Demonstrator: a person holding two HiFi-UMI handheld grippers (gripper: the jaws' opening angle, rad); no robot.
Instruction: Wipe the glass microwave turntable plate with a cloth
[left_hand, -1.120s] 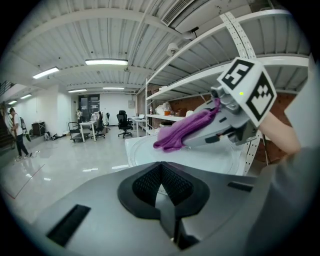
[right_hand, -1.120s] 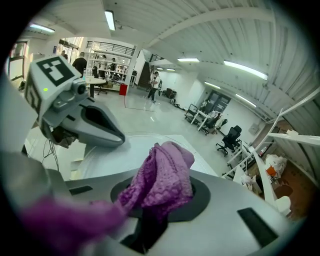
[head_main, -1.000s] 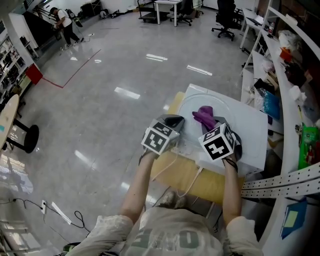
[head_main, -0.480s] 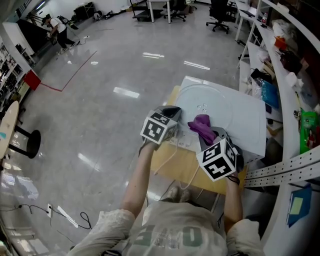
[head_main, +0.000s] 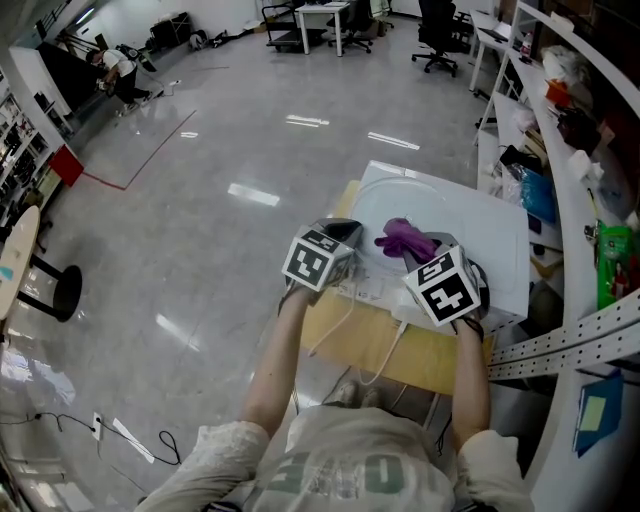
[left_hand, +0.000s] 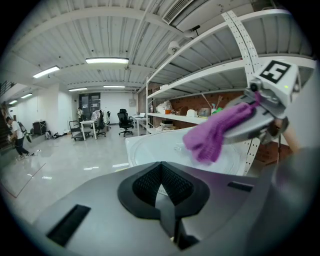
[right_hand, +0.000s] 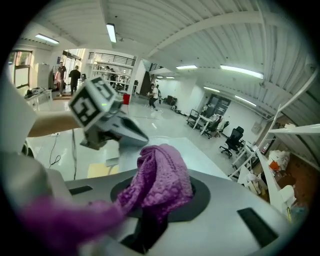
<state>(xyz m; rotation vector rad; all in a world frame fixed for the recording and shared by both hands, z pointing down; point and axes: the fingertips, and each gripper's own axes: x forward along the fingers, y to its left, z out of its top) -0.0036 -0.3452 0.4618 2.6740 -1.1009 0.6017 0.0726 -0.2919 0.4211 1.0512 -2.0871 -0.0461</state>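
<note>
The clear glass turntable plate lies flat on a white top. My right gripper is shut on a purple cloth, which hangs over the plate's near part. In the right gripper view the cloth bunches out of the shut jaws. My left gripper sits at the plate's near-left rim, jaws shut. In the left gripper view the plate lies just past the closed jaws; whether they pinch the rim is hidden. The cloth hangs to the right there.
The white top rests on a yellowish wooden table, with white cables trailing off its near edge. Cluttered shelving runs along the right. Shiny open floor lies to the left, with a round stool and a distant person.
The right gripper drew the cloth back toward me across the plate, then pushed it forward again. The left gripper stayed at the plate's rim.
</note>
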